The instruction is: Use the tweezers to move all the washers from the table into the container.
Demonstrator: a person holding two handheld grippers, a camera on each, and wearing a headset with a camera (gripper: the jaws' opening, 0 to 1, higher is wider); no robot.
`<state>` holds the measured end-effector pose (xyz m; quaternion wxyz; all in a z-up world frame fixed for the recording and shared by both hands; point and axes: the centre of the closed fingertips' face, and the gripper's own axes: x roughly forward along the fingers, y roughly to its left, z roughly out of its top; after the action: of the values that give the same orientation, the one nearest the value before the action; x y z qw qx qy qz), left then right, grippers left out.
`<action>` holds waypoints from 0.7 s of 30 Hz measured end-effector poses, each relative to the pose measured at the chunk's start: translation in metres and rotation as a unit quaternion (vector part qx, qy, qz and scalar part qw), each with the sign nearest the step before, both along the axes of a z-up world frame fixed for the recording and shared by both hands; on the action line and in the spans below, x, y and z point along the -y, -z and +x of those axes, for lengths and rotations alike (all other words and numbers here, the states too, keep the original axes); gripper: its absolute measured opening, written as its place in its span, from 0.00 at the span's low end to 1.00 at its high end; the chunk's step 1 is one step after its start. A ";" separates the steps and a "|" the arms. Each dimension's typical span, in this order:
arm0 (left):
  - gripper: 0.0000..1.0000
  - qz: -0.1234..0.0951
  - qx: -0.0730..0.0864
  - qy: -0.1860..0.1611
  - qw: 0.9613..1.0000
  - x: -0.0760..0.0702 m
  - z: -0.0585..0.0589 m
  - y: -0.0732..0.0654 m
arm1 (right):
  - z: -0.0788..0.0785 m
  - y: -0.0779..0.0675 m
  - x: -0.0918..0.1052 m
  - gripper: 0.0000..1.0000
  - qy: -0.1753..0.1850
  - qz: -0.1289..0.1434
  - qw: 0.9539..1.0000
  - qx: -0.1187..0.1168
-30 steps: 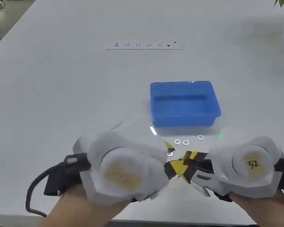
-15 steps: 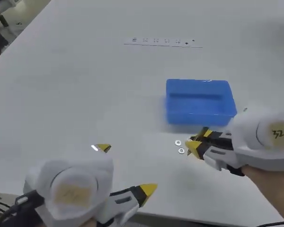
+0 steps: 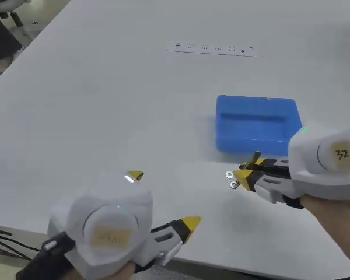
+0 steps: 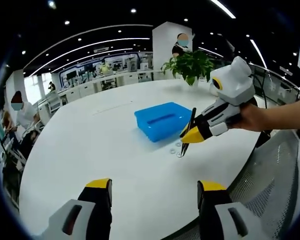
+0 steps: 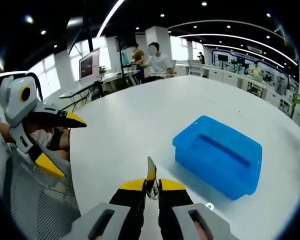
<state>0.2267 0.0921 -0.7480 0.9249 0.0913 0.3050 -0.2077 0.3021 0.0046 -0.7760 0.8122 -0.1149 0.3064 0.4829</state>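
Note:
My right gripper (image 3: pixel 245 173) is shut on thin metal tweezers (image 3: pixel 255 159), whose lower tip hangs right by two small washers (image 3: pixel 229 174) on the white table. The blue container (image 3: pixel 256 125) stands just beyond them. In the right gripper view the tweezers (image 5: pixel 151 172) stick up between the shut jaws of the right gripper (image 5: pixel 151 185), with the container (image 5: pixel 220 155) ahead and a washer (image 5: pixel 209 205) low right. My left gripper (image 3: pixel 163 198) is open and holds nothing at the near left. In the left gripper view, beyond the left gripper (image 4: pixel 155 185), the tweezers (image 4: pixel 188 131) point down at the washers (image 4: pixel 176 149).
A white power strip (image 3: pixel 213 48) lies far back on the table (image 3: pixel 105 105). The table's near edge runs just below both grippers. A potted plant (image 4: pixel 190 62) stands past the container (image 4: pixel 162 119). People sit at desks in the background.
My left gripper has pulled away to the left from the right one and stands open. The right gripper keeps the tweezers and has shifted right, beside the washers.

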 end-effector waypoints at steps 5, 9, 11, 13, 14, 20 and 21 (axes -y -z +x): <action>0.70 0.015 -0.001 0.000 1.000 -0.002 0.000 0.003 | 0.001 0.002 -0.001 0.06 0.002 0.002 1.000 -0.003; 0.70 0.021 -0.004 0.001 1.000 -0.003 0.000 0.005 | 0.000 0.001 -0.004 0.06 -0.003 -0.001 1.000 0.005; 0.70 0.023 -0.006 0.002 1.000 -0.003 0.000 0.007 | -0.001 0.001 -0.004 0.06 -0.004 -0.004 1.000 0.006; 0.70 0.028 -0.007 0.003 1.000 -0.004 0.000 0.008 | 0.000 0.004 -0.003 0.06 -0.006 -0.008 1.000 0.007; 0.70 0.029 -0.008 0.004 1.000 -0.004 0.000 0.008 | 0.000 0.003 -0.004 0.06 -0.005 -0.005 1.000 0.008; 0.70 0.036 -0.009 0.005 0.999 -0.004 -0.001 0.009 | 0.001 0.004 -0.001 0.05 0.002 -0.005 1.000 0.004; 0.70 0.036 -0.010 0.006 0.999 -0.004 -0.001 0.009 | 0.001 0.004 -0.001 0.05 0.003 -0.004 1.000 0.003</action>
<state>0.2259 0.0962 -0.7575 0.9169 0.1243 0.3206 -0.2025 0.3027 0.0053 -0.7795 0.8139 -0.1184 0.3064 0.4792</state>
